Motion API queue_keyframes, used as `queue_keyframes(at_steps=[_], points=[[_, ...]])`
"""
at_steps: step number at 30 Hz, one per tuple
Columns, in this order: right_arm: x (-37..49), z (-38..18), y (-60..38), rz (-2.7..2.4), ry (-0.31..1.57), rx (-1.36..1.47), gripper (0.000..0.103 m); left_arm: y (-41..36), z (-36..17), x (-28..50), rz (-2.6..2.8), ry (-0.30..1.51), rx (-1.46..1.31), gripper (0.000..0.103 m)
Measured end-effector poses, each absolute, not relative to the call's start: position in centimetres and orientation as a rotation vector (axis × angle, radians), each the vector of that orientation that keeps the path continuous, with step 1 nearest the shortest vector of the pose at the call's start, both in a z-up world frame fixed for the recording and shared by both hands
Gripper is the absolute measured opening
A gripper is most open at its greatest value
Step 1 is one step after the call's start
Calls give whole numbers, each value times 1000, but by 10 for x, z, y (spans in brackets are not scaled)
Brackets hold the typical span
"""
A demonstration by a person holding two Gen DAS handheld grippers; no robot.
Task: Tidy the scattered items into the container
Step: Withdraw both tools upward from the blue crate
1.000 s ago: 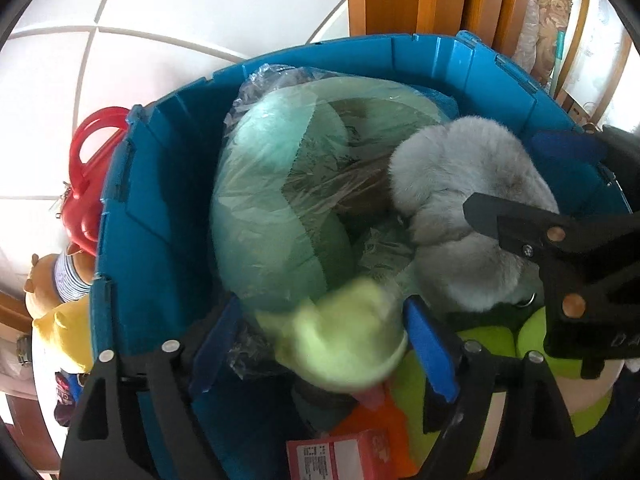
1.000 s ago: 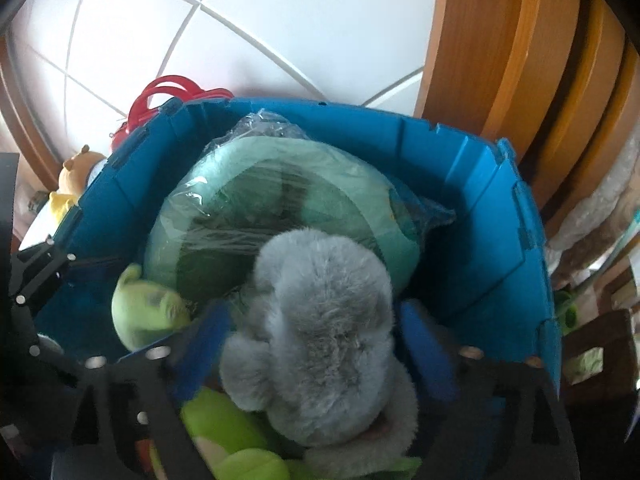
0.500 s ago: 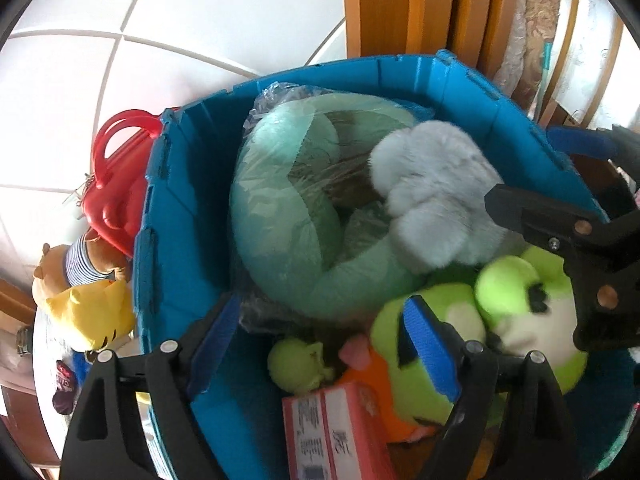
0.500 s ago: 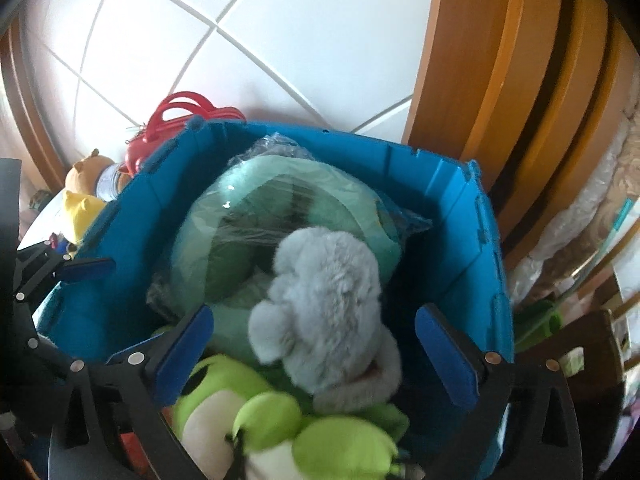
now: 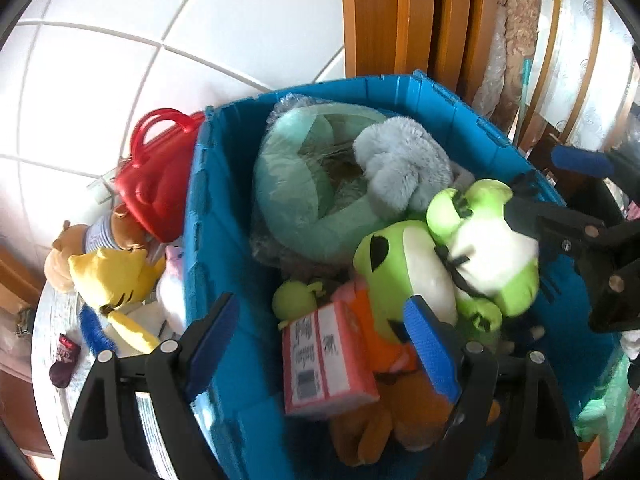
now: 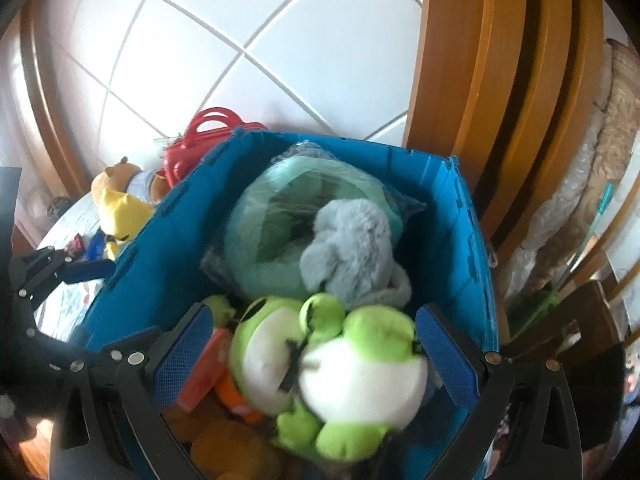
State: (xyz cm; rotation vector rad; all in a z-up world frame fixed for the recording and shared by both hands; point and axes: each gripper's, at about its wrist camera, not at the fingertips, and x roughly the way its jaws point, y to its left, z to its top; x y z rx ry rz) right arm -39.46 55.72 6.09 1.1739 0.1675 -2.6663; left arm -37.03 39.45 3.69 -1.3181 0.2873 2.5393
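The blue bin (image 5: pixel 216 216) (image 6: pixel 452 240) is full of toys. A mint cushion in clear wrap (image 5: pixel 288 184) (image 6: pixel 272 240) lies at its far end with a grey plush (image 5: pixel 400 164) (image 6: pixel 352 248) on it. Two green-and-white frog plushes (image 5: pixel 488 252) (image 6: pixel 360 380) lie nearer, beside a pink box (image 5: pixel 324 360) and a small green toy (image 5: pixel 296 296). My left gripper (image 5: pixel 320 344) hangs open above the bin's near left wall, holding nothing. My right gripper (image 6: pixel 316 360) stands wide open above the frogs, clear of them.
Outside the bin's left wall, on a white round table (image 5: pixel 52 312), lie a red bag (image 5: pixel 160 176), a brown bear (image 5: pixel 100 232), a yellow plush (image 5: pixel 112 276) and a small dark item (image 5: pixel 64 360). A wooden door frame (image 6: pixel 500 80) rises behind. A dark chair (image 6: pixel 580 320) stands at the right.
Both grippers have drawn back and up from the bin. The right jaws widened off the grey plush, which stays on the cushion. The frogs, the pink box and the table toys have come into view.
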Motion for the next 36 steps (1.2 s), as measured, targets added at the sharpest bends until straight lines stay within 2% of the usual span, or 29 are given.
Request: queue_keyframes(at_steps=[18,36], points=[[-263,43,542,-2731,56,1063,103,354,39,-237,2627,217,-1071,85],[-174,29,520,-2737,-7,918,103,314,15,-146,2697,112,-1114,85]])
